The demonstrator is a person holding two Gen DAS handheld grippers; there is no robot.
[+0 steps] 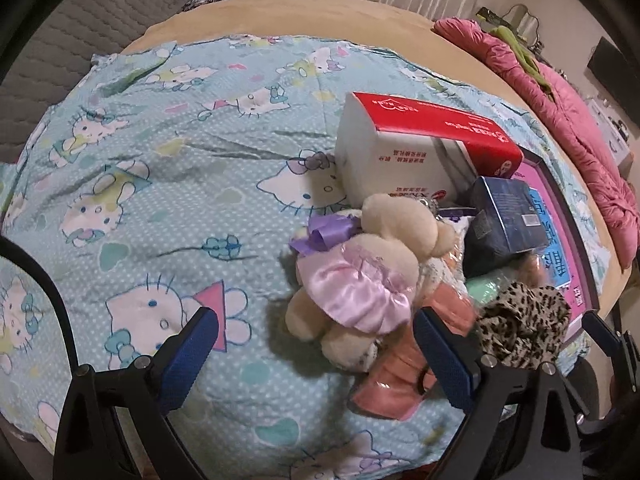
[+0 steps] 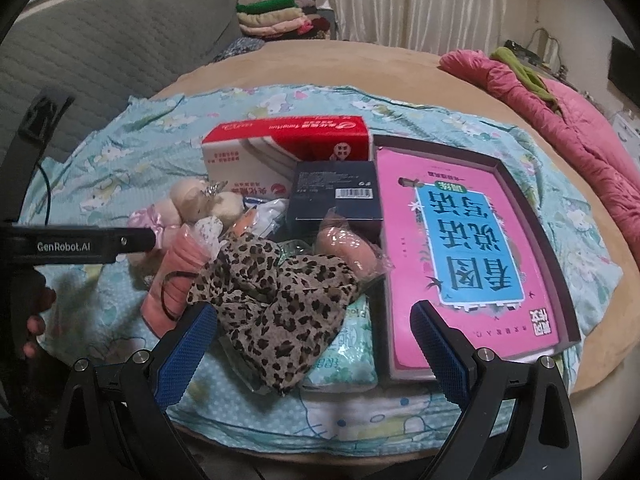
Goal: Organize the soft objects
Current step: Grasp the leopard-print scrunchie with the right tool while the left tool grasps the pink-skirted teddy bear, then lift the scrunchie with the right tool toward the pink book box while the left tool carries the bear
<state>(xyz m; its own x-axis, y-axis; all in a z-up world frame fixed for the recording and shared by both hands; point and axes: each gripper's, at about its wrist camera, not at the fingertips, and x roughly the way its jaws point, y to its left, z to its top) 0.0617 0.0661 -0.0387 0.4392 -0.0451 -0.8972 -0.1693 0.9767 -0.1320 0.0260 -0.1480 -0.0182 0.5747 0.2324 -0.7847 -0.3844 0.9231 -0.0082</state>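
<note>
Several soft things crowd against the red-and-white tissue box: a cream plush doll in a lilac satin dress just in front of it, a pink cloth and a leopard-print scarf nearer the camera. All look light and limp; the satin is probably slippery, so the doll's stuffed body seems the better place to pinch. The scarf should bunch, best taken at its thick middle. Left gripper and right gripper both stand wide apart, empty.
</note>
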